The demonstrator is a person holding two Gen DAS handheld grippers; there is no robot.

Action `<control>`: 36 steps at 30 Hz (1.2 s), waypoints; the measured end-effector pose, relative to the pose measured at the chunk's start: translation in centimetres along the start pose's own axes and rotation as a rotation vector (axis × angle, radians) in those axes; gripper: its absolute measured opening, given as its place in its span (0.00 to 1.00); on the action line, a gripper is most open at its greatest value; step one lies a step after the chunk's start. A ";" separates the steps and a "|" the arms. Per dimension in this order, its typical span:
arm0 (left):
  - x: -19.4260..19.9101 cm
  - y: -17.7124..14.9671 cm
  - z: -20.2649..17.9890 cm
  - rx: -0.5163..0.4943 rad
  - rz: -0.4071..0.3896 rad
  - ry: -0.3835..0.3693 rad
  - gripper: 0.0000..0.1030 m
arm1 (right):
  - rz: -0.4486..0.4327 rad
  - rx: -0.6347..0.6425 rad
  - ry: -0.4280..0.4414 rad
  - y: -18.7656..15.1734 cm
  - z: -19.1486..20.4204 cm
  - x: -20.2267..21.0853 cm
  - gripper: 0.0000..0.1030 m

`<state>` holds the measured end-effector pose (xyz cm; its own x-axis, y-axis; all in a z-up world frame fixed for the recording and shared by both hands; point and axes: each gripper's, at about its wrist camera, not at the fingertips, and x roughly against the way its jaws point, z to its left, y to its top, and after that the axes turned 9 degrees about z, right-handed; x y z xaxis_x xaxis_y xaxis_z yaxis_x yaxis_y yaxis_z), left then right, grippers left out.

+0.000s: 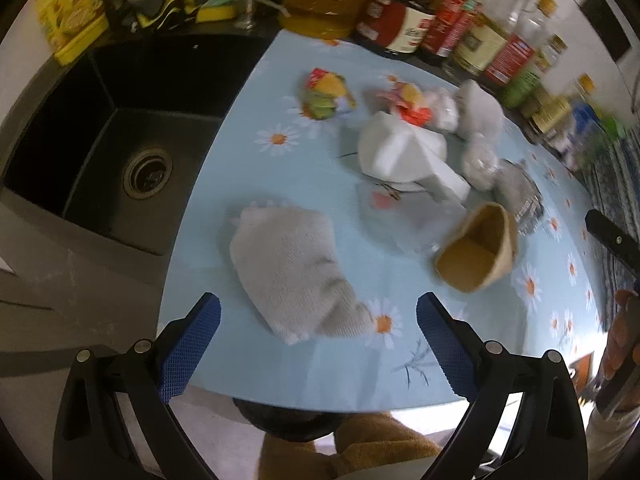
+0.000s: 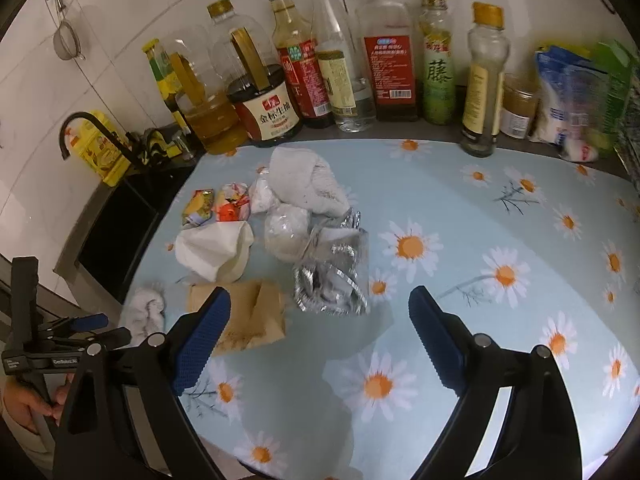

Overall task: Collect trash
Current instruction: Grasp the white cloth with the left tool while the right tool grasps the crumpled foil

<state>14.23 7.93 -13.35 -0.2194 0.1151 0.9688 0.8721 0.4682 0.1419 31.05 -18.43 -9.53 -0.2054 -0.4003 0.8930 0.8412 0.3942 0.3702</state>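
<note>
Trash lies in a heap on the blue daisy tablecloth [image 2: 460, 200]. A crumpled grey-white cloth [image 1: 292, 272] lies just ahead of my left gripper [image 1: 318, 322], which is open with nothing between its blue pads. Beyond it are a white tissue [image 1: 396, 152], a crushed brown paper cup [image 1: 476, 248], colourful wrappers [image 1: 326, 94] and a silver foil wrapper [image 1: 520, 192]. My right gripper [image 2: 320, 320] is open above the cloth. The foil wrapper [image 2: 332, 276] sits just past its fingertips and the brown paper [image 2: 248, 312] is by its left finger. The left gripper [image 2: 76, 326] shows at the far left.
A black sink [image 1: 120, 140] with a tap [image 2: 84, 128] adjoins the tablecloth on the left. Several oil and sauce bottles [image 2: 384, 48] line the tiled wall behind. Bags [image 2: 568, 100] stand at the back right. The near table edge [image 1: 320, 396] is close to my left fingers.
</note>
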 end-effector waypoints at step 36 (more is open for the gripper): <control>-2.8 2.3 1.1 0.104 0.036 0.066 0.29 | 0.126 0.040 0.027 3.4 -1.8 -6.8 0.53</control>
<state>16.39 9.69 -15.97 -0.1568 0.0775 0.9846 0.8279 0.5539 0.0882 36.20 -15.82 -14.83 -0.0853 -0.3677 0.9260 0.8388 0.4751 0.2659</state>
